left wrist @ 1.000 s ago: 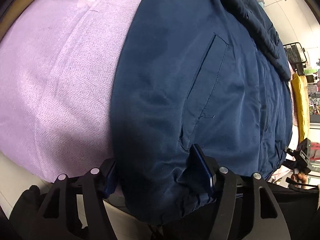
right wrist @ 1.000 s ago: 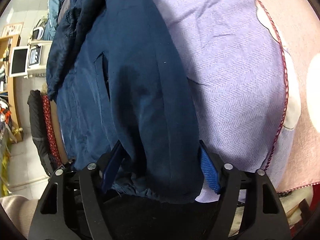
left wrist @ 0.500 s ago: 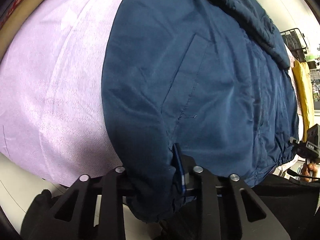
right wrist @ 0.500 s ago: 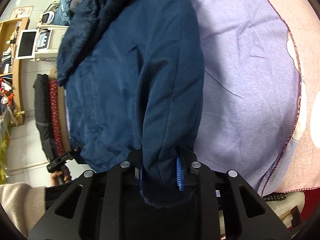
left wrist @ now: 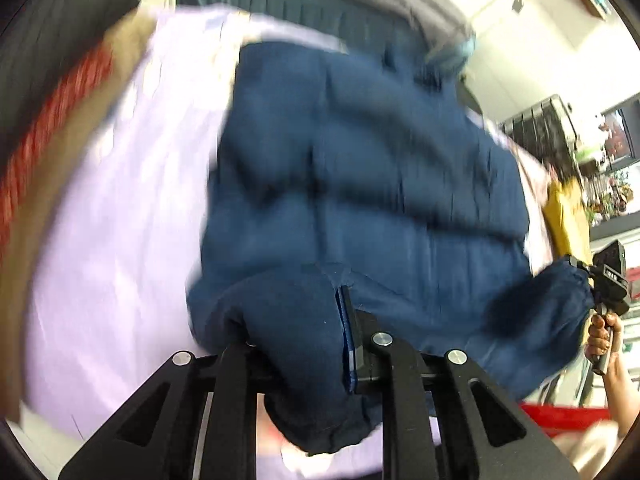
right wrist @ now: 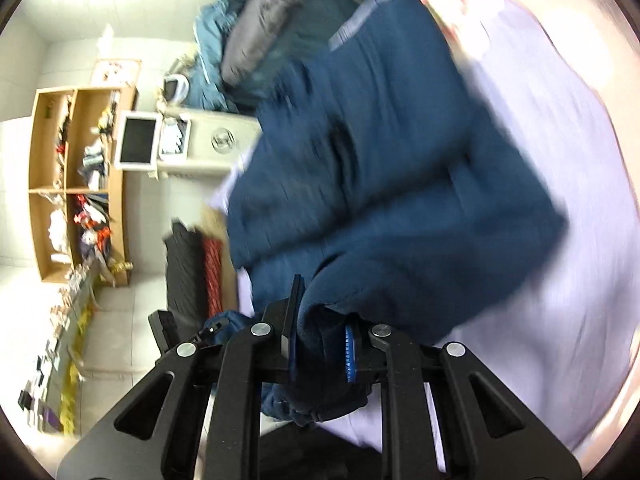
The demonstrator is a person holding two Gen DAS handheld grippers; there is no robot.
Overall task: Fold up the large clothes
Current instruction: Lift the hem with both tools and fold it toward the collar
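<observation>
Both grippers, left (left wrist: 304, 344) and right (right wrist: 320, 344), are closing, each pinching the navy jacket's (left wrist: 360, 200) hem above the lilac sheet (left wrist: 112, 240).

Lilac bedsheet (left wrist: 120, 240) (blurred) carries the navy jacket (left wrist: 360, 208).

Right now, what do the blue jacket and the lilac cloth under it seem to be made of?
The blue jacket looks like thin woven synthetic or cotton blend with a matte, faint sheen; it bunches softly in both grippers. The lilac cloth looks like woven cotton, matte and flat. Blur hides any weave, so both are guesses.
</observation>
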